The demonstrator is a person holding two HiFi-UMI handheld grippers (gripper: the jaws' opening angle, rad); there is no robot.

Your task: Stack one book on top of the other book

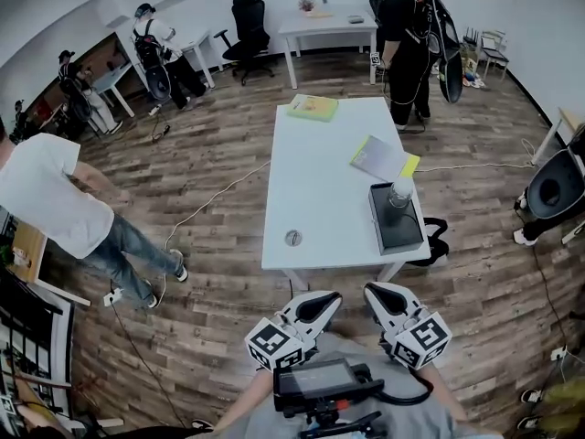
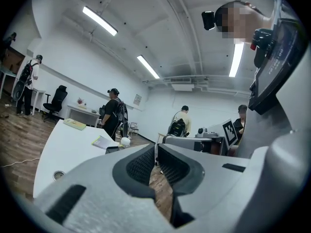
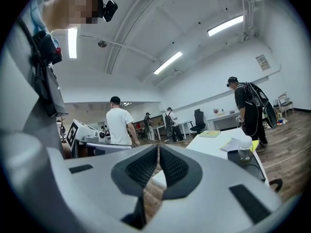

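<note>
- The left gripper [image 1: 320, 300] and the right gripper [image 1: 378, 293] are hovering side by side just short of the near edge of the table. Each is keeping its jaws pressed together with nothing between them.
- The white table [image 1: 320, 190] is stretching away ahead, with a small round cap [image 1: 292, 238] sitting in its near left part.
- On the near right, a black tray [image 1: 395, 229] is carrying a clear bottle [image 1: 400, 192], which is standing upright.
- Just beyond the tray, the yellow book [image 1: 384, 158] is lying flat and skewed along the right edge.
- The green book [image 1: 313, 107] is lying flat at the far left corner, well apart from the yellow one, so nothing is stacked yet.
- A reach for the yellow book is likely passing right over the bottle, and a low sweep could be tipping it.
- Both books are lying flat near the table's edges. Jaws that are not opened in time would probably be pushing a book along, perhaps off the table, instead of gripping it.
- A person in black [image 1: 407, 35] is standing by the far right corner, close to any long reach.
</note>
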